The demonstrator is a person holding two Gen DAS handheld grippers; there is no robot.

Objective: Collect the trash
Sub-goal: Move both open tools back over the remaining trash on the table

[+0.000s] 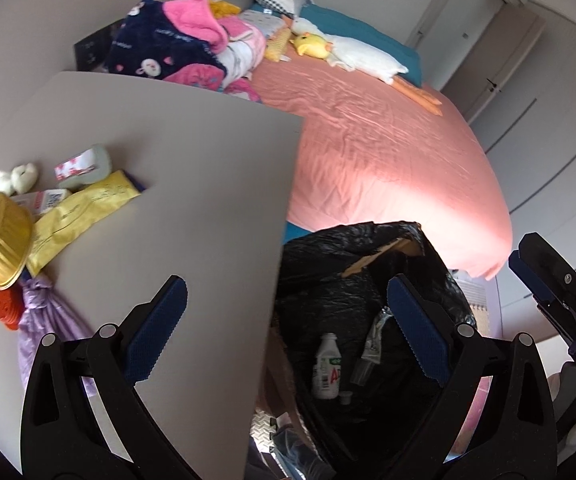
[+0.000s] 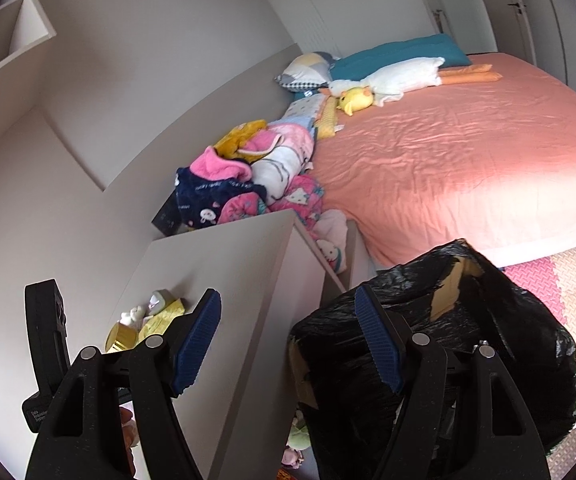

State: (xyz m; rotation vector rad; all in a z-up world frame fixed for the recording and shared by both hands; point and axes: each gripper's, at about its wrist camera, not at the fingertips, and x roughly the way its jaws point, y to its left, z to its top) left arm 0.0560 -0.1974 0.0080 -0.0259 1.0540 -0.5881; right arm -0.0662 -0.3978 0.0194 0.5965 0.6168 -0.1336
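Taking the trash bin (image 1: 327, 276) lined with a black bag as the landmark: it stands on the floor, touching the side of the grey worktop (image 1: 192, 184) and just before the foot of the bed (image 1: 387, 152) with its one pink sheet.

Inside the bin I count one white plastic bottle (image 1: 327, 368), upright with its cap up, its long axis running toward the mouth of the bag; beside it one small clear cup (image 1: 361, 372), and one crumpled silvery wrapper (image 1: 375, 336) above the cup.

On the worktop, well apart from the bin, the trash lies in one heap: one gold foil tray (image 1: 2, 236) tilted on its side with its open mouth upward-left, one yellow flat packet (image 1: 76, 212) whose long axis points toward the bin, one purple bag (image 1: 44, 320), one orange object (image 1: 6, 306).

There are two grippers. The left gripper (image 1: 288, 332) hangs over the edge between worktop and bin, fingers released, nothing between them. The right gripper (image 2: 288, 340) is likewise spread and empty.
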